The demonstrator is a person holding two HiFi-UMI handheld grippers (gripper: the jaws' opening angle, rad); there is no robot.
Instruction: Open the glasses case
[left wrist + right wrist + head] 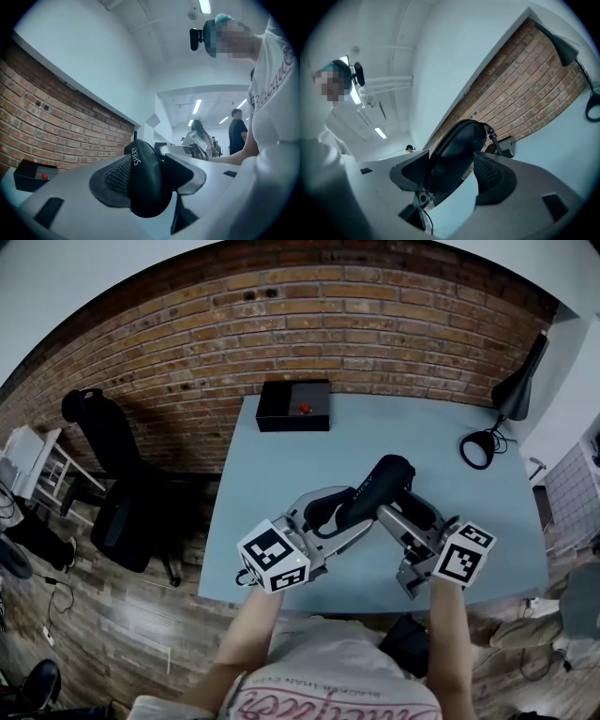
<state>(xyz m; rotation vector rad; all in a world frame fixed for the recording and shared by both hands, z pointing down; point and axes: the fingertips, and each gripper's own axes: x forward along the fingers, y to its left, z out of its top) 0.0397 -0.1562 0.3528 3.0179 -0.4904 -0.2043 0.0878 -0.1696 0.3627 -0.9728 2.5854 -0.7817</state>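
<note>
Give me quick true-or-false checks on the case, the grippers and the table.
1. The glasses case lies by the far edge of the table. False: it is near the front edge, between the left gripper and the right gripper.
2. The glasses case sits between the left gripper's jaws. True.
3. A black box sits at the table's far edge. True.
4. The lamp stands on the table's left side. False: it is on the right.

The left gripper [339, 514] and right gripper [401, 512] are grey, with black bumpy pads [112, 178] and 1 cube [273, 556] of black-and-white squares each. The person wears a white T-shirt [328, 692] with pink-red letters.
</note>
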